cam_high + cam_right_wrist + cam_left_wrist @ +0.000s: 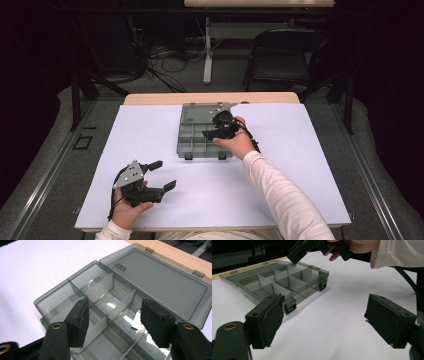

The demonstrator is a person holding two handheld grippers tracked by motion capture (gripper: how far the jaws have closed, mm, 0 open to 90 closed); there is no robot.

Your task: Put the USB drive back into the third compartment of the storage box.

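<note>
Open organizer box (205, 135) sits on the white mat (150, 150) at the table's far middle, lid (162, 277) folded flat back toward the wooden table edge (210, 98). Smoky clear plastic, thin dividers (100, 288), 2 latches (290, 307) on the near wall.

Right gripper (220, 131) hovers over the box's right compartments, jaws part open with nothing pressed between the pads. In the right gripper view a small flat pale piece (136, 321) lies in the compartment under the jaws; can't tell what it is. Left gripper (162, 175) rests well apart at the near left of the mat, jaws wide, empty.

Handling, my read: box is light, stiff, slick plastic, so it will skate on the mat if pushed sideways. Thin walls and dividers could crack or flex under a hard pinch. Best hold looks like the outer rim or the near wall beside a latch. Lid hinges are likely weak, so swing it, don't pull. The small piece is thin and flat, so pinch an edge or tilt it against a divider.

Room: compartments are narrow, jaws barely fit between dividers, so come straight down. Mat is open left, right and near of the box; the far side is tight, lid almost at the mat's far edge.
</note>
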